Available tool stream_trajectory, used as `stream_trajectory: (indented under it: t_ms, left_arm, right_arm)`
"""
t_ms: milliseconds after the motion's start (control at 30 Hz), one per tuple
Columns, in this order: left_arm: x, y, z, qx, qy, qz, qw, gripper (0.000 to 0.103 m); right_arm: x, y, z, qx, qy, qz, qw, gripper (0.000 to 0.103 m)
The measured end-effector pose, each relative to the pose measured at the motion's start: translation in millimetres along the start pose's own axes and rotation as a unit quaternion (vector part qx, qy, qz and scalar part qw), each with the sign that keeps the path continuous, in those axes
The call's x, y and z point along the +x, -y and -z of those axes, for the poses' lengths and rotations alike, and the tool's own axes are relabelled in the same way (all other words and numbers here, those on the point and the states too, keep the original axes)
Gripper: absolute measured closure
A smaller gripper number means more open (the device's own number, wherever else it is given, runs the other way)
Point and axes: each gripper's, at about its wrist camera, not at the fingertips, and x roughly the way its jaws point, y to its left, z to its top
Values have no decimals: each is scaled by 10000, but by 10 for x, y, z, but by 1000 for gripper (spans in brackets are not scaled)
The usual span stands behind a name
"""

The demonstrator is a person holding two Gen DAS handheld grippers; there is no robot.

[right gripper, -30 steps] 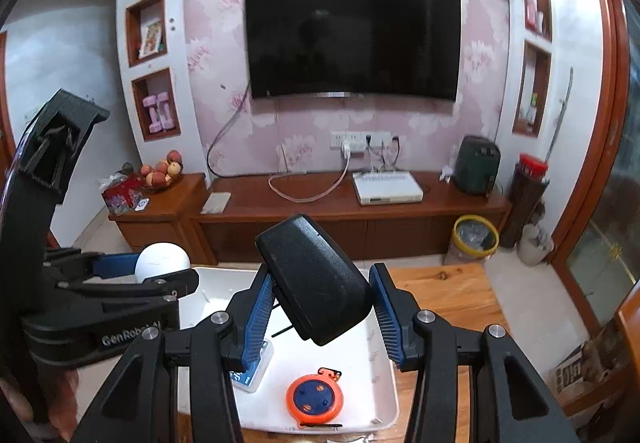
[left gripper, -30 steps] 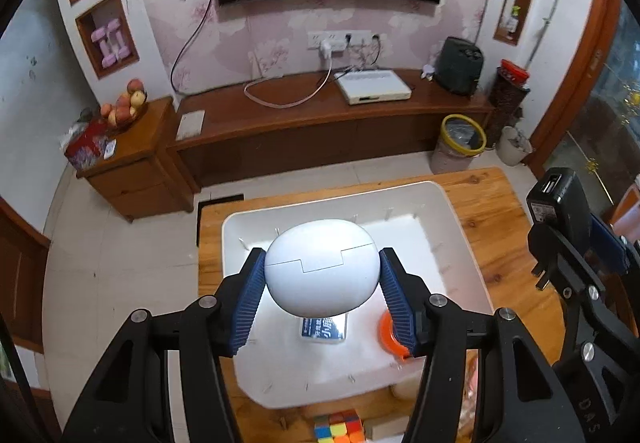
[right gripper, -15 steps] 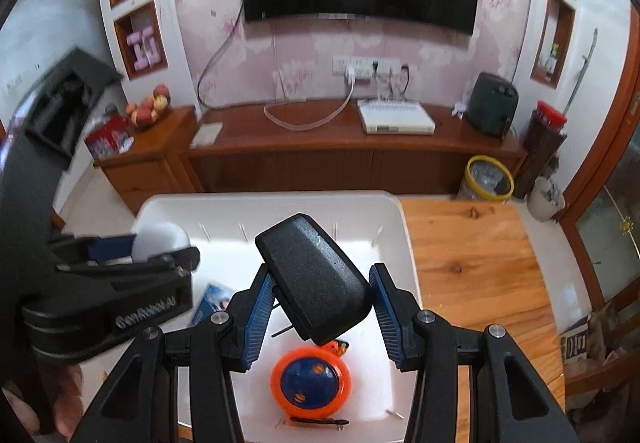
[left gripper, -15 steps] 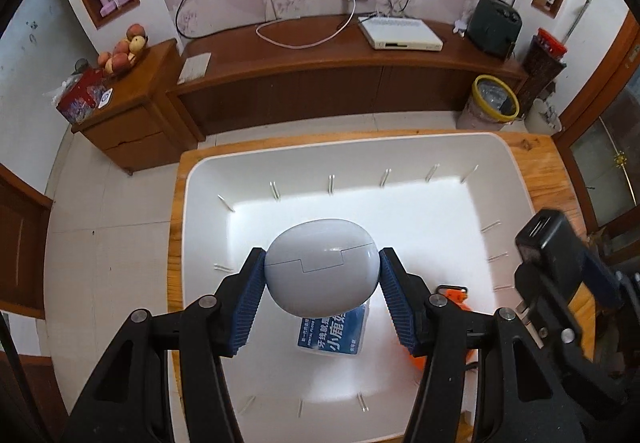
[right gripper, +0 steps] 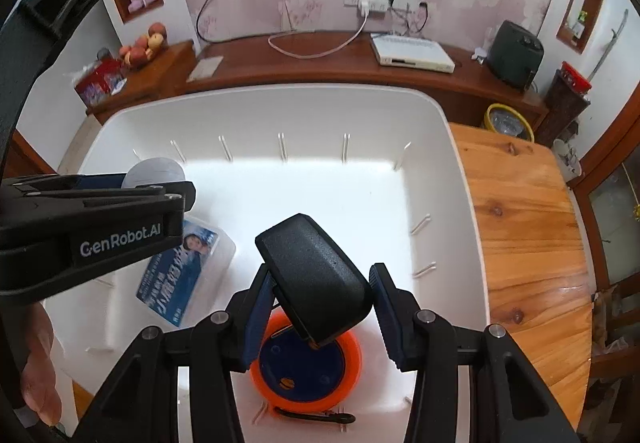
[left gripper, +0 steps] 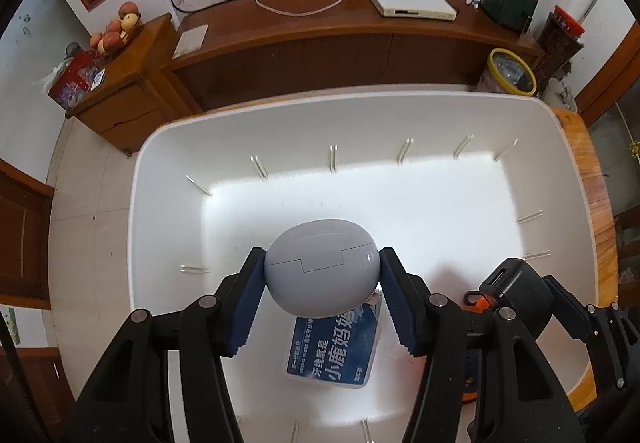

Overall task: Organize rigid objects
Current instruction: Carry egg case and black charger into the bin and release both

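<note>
My left gripper [left gripper: 322,293] jaws clench a white case [left gripper: 322,267]; right gripper [right gripper: 316,303] jaws clench a black adapter [right gripper: 316,277]. Both hang above the bin [right gripper: 460,163], over a blue box [left gripper: 334,351] and orange reel [right gripper: 306,367]. Bench [right gripper: 528,227] beyond.

Readable text, two items only.

1. Left tool [right gripper: 158,179], seen from the right wrist view: white lettering "GenRobot.AI" on the black side face of its body.

2. Clear plastic box with blue label [left gripper: 334,345], lying flat on the floor of the white bin [left gripper: 360,123]. In the left wrist view the large white Chinese characters read "小鹿妈妈"; the last character is partly covered by the white egg-shaped case [left gripper: 322,272]. The smaller lines above them are too fine to read with confidence. In the right wrist view the same label [right gripper: 180,271] shows a picture of a person and the same large characters, blurred.

No other legible markings.
</note>
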Motion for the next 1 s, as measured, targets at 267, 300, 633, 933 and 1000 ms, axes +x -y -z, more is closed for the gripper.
stream_trajectory:
  t_ms: [267,300,633,933,1000]
  left_arm:
    - [252,16,11,-30,-281,-117,9995,43]
    - [261,22,15,-36,-273,-121,9995,43]
    - [264,97,-16,55,-206,-152,9997,42]
    - [196,142,20,-45,-269,176,9995,19]
    - [129,156,36,-10,-147,145,9998,15]
  right_arm:
    - [212,39,50,-49,-437,61,9990,54]
    - [214,39,49,-60,-435,68,9990,54]
    - [218,13,63,-219,-533,-17,9983,42]
    - [66,7,162,-224,-401,-329,9984,32]
    - [11,-1,186,-233,-358,-338,9985,32]
